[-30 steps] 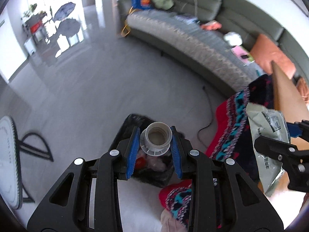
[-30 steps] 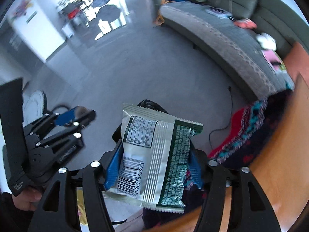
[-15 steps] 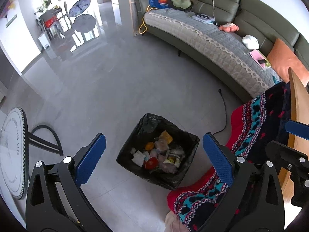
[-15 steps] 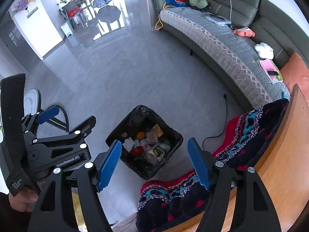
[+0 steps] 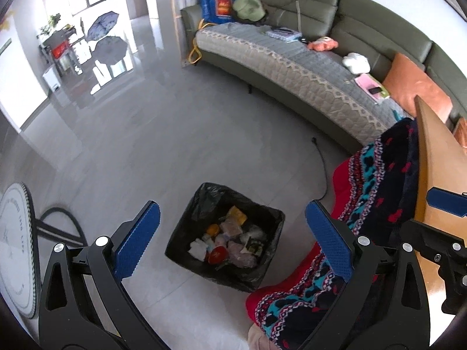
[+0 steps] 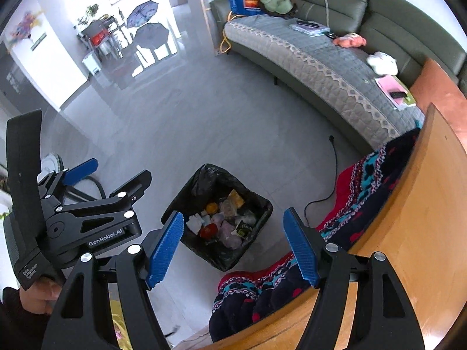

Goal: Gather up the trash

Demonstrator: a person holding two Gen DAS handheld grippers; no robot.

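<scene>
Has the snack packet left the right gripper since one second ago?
Yes. The right gripper is open and empty above the trash bin; the packet went down, probably into it.

Bin liner (image 5: 264, 274) black; scraps inside white, orange, red, yellow, pale pink. Floor (image 5: 140, 134) glossy grey. Sofa (image 5: 364, 26) dark olive green; its cover (image 5: 294, 67) grey quilted, beige diamond border. Cushion (image 5: 414, 87) orange. Blanket (image 5: 382, 180) red and navy, teal patches, red hearts, white-pink zigzag bands. Table edge (image 6: 408, 233) honey-brown wood. Shopping bag (image 5: 219, 1) blue with red-orange panel. Hat (image 5: 248, 7) pale green. Umbrella (image 5: 102, 24) blue patterned. Gripper pads (image 5: 137, 240) blue, textured; frames black.
</scene>
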